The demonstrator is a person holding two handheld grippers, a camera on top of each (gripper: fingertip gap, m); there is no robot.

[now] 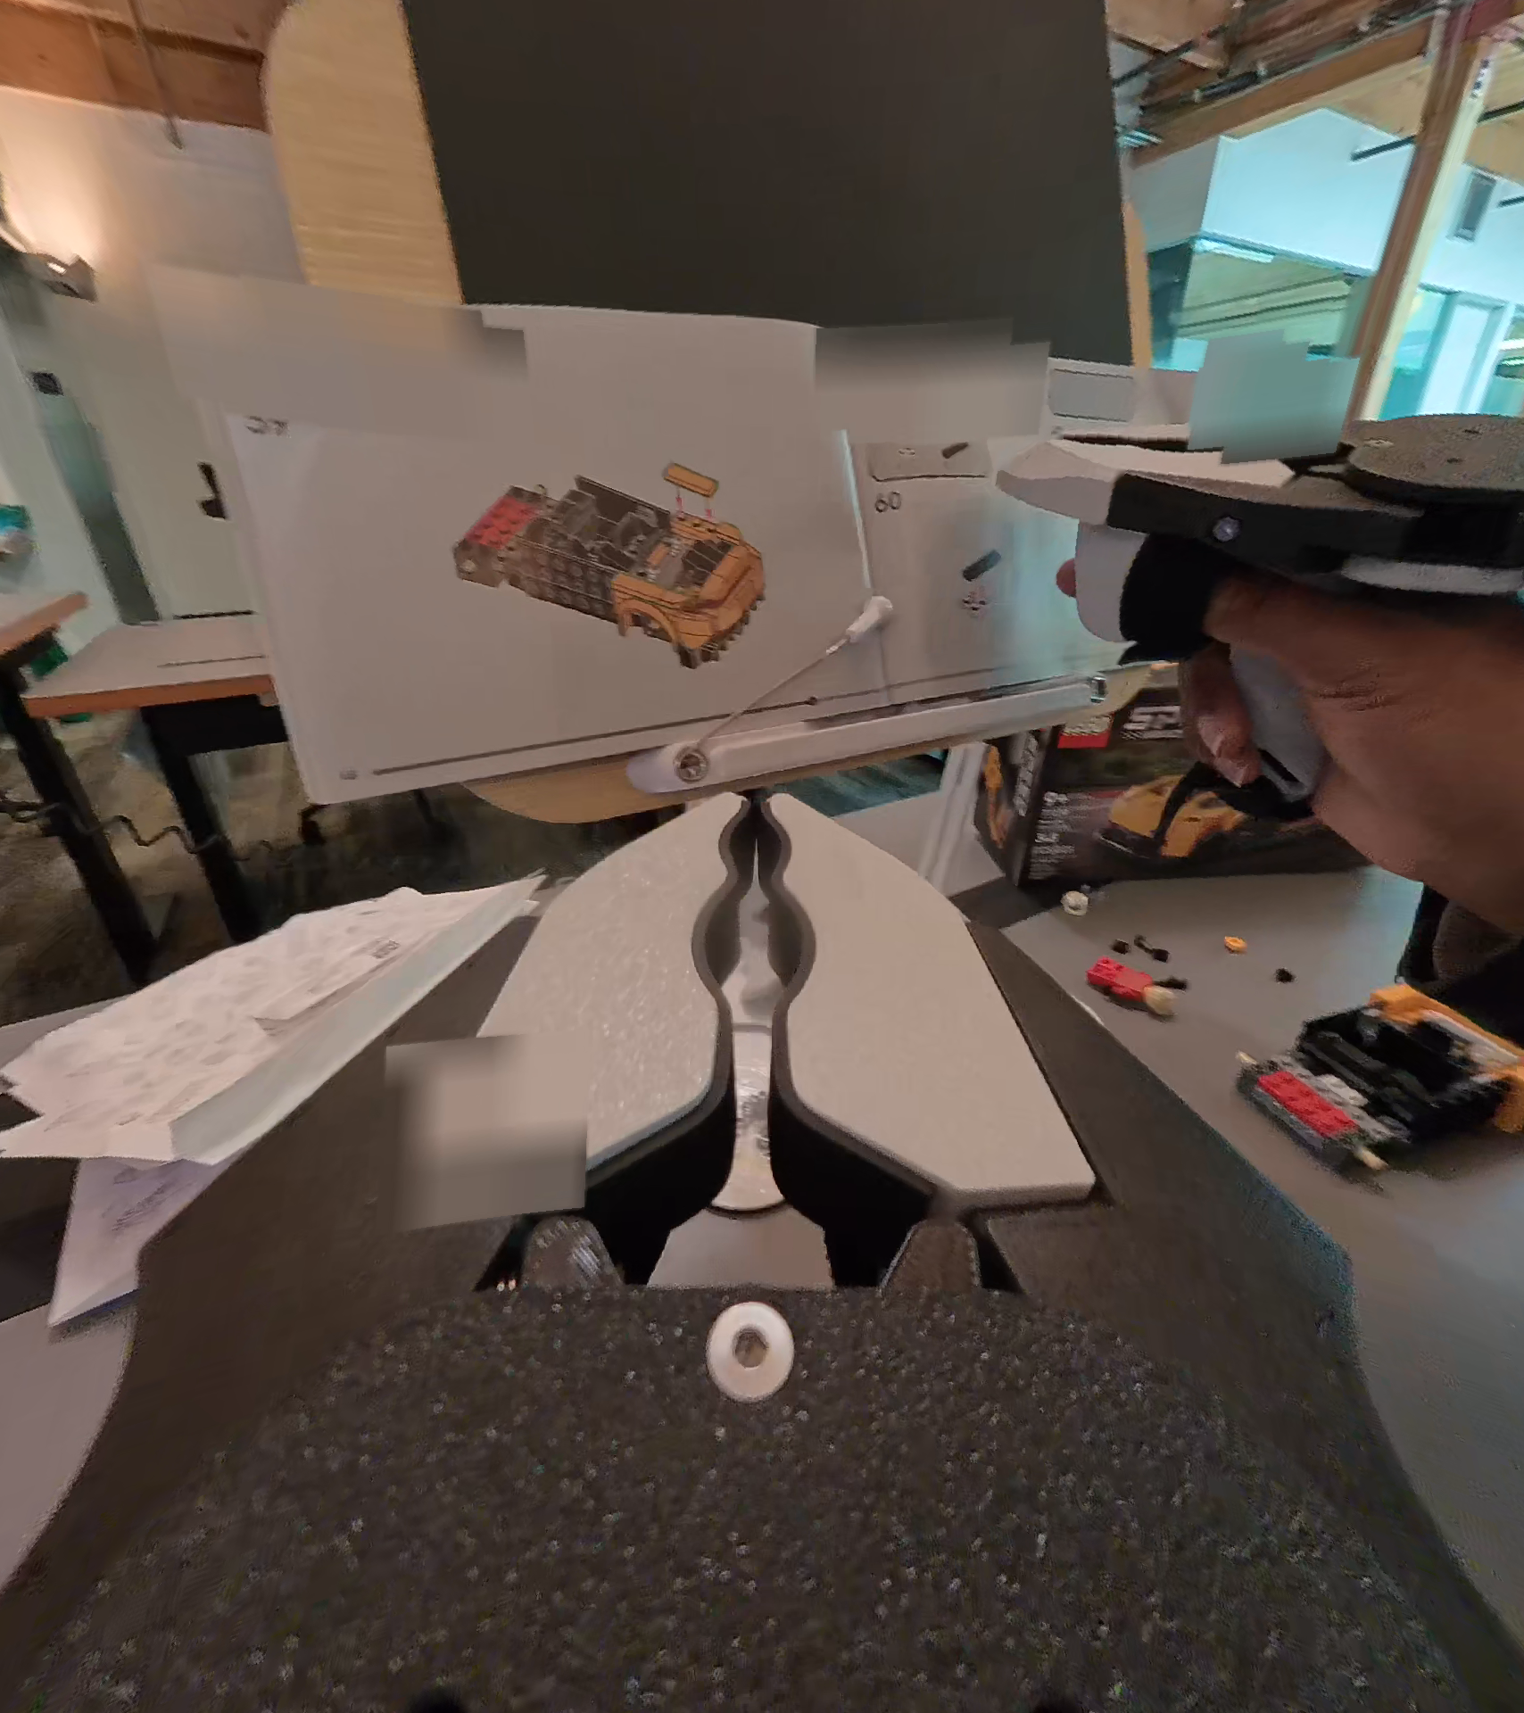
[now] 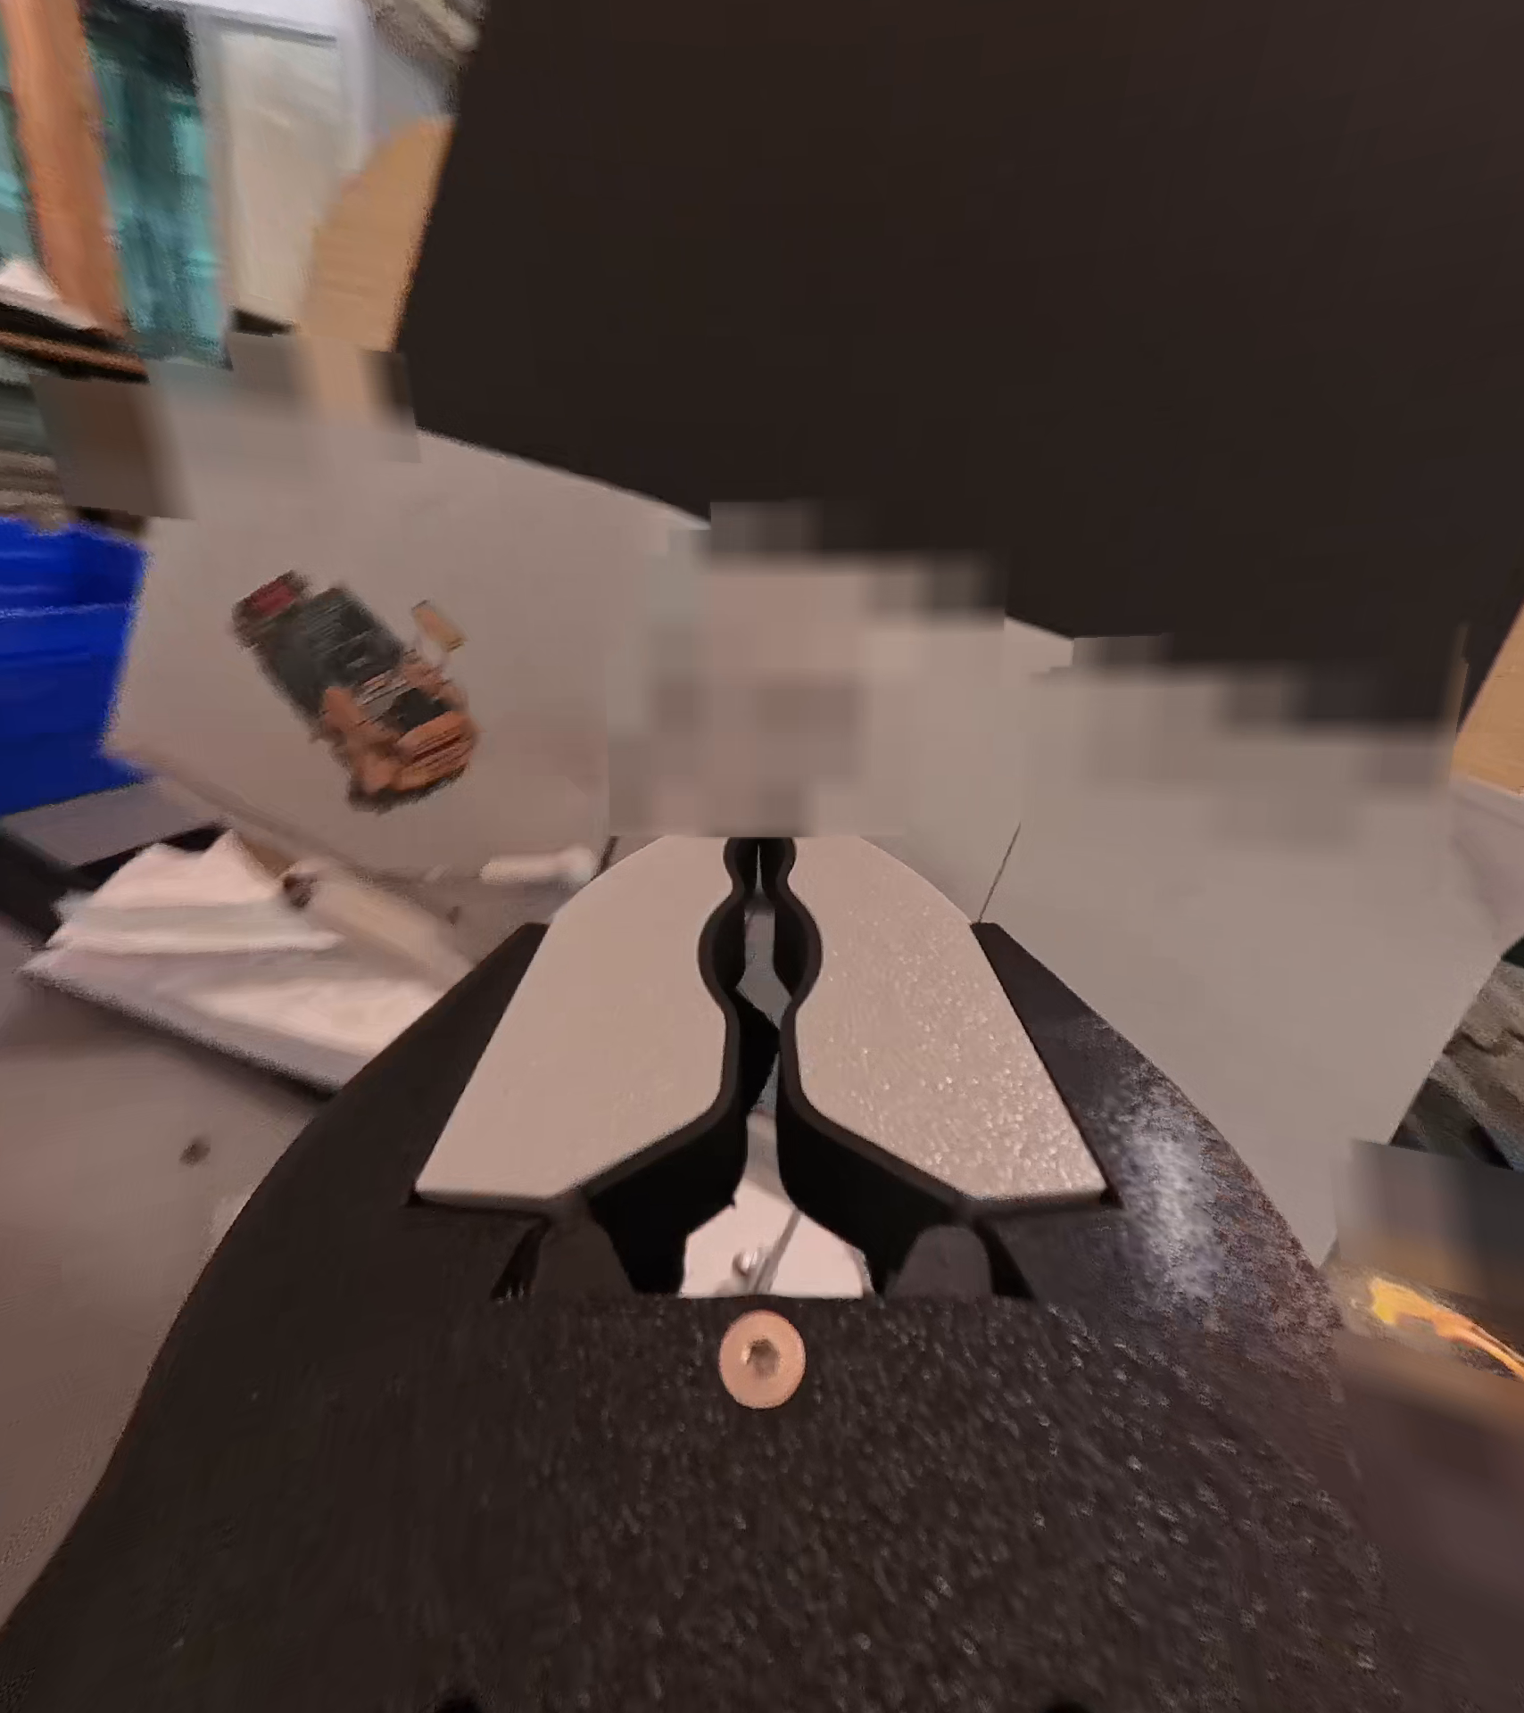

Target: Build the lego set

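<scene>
The instruction booklet (image 1: 554,575) stands open on a white holder (image 1: 832,742) and shows a drawing of the orange and black car. My left gripper (image 1: 756,816) is shut and empty, pointing at the holder's lower edge. The part-built lego car (image 1: 1407,1075), black with orange and red bricks, lies on the grey table at the right. Loose small pieces (image 1: 1129,973) lie beside it. My right gripper (image 1: 1009,480), held in a hand, is up by the booklet's right page. In the right wrist view my right gripper (image 2: 758,857) is shut, close to the blurred booklet (image 2: 350,686).
The lego box (image 1: 1111,806) stands behind the loose pieces. Crumpled white paper bags (image 1: 230,1038) lie at the left, and show in the right wrist view (image 2: 221,945). A blue bin (image 2: 7,667) sits far left. A dark panel (image 1: 758,158) rises behind the booklet. The grippers' ends are close to 20 centimeters from one another.
</scene>
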